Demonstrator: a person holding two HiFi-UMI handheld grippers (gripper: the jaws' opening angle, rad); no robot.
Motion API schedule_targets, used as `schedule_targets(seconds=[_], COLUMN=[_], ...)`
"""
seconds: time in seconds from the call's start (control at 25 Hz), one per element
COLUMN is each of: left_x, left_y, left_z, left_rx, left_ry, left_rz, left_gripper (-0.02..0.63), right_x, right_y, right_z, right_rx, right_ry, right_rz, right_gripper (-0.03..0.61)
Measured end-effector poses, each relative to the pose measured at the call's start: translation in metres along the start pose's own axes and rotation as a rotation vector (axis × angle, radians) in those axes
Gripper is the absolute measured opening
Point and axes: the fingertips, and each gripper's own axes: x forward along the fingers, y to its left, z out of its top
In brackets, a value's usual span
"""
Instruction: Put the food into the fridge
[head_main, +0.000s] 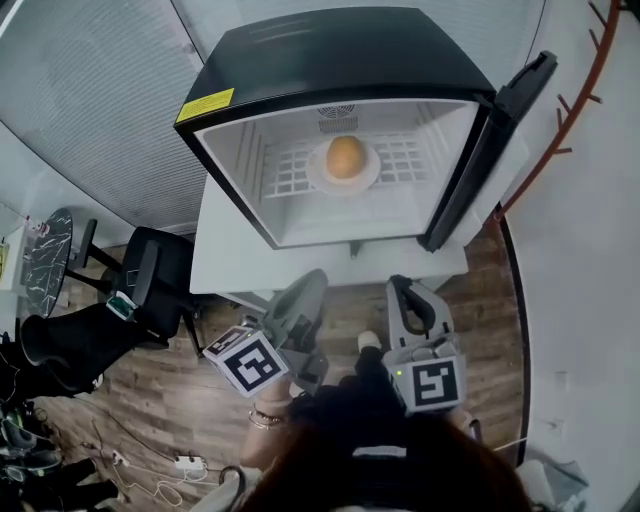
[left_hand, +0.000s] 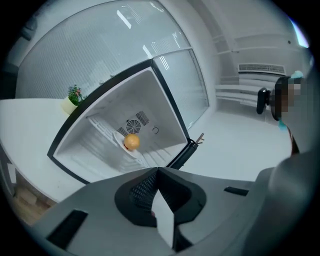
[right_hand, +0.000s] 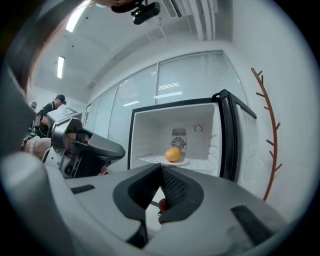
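Grey left gripper (left_hand: 158, 171): jaws pressing together, gripping nothing, hovering well short of the fridge (head_main: 300, 50).
Right gripper (right_hand: 161, 169): jaws likewise meeting, carrying nothing, hanging beside the left.
Orange fruit (head_main: 345, 156): resting on a white plate (head_main: 318, 178).
Plate: lying on the wire shelf (head_main: 285, 170) inside the fridge.
Fridge: standing with its door (head_main: 495, 140) hanging open at the right.

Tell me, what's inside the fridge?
A round orange fruit on a white plate, on the wire shelf. Under the shelf is mostly out of sight.
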Motion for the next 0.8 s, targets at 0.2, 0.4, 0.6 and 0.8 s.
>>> schedule_targets(seconds=[0.2,0.4,0.6,0.8], left_x=[-0.027,-0.051,-0.077,-0.098], left_y=[-0.011,-0.023,-0.029,-0.035], left_z=[-0.007,-0.009,-0.017,-0.031], left_rx=[0.064,0.090,0.102,0.108], left_ry=[0.018,-0.002,-0.008,0.006], left_rz=[0.016,0.021,0.040,0.038], left_gripper=[-0.005,-0.005,0.000,0.000], right_x=[-0.020,-0.040,-0.062,-0.079], right_y=[0.014,0.028,0.043,0.059], right_z=[0.003,0.005,0.003,-0.001], right_rx=[0.004,-0.001,-0.003,-0.031], right_ry=[0.004,0.010,0.004,0.005], right_rz=[-0.008,-0.009,-0.020,-0.013], right_gripper=[0.002,0.002,0.002,0.002])
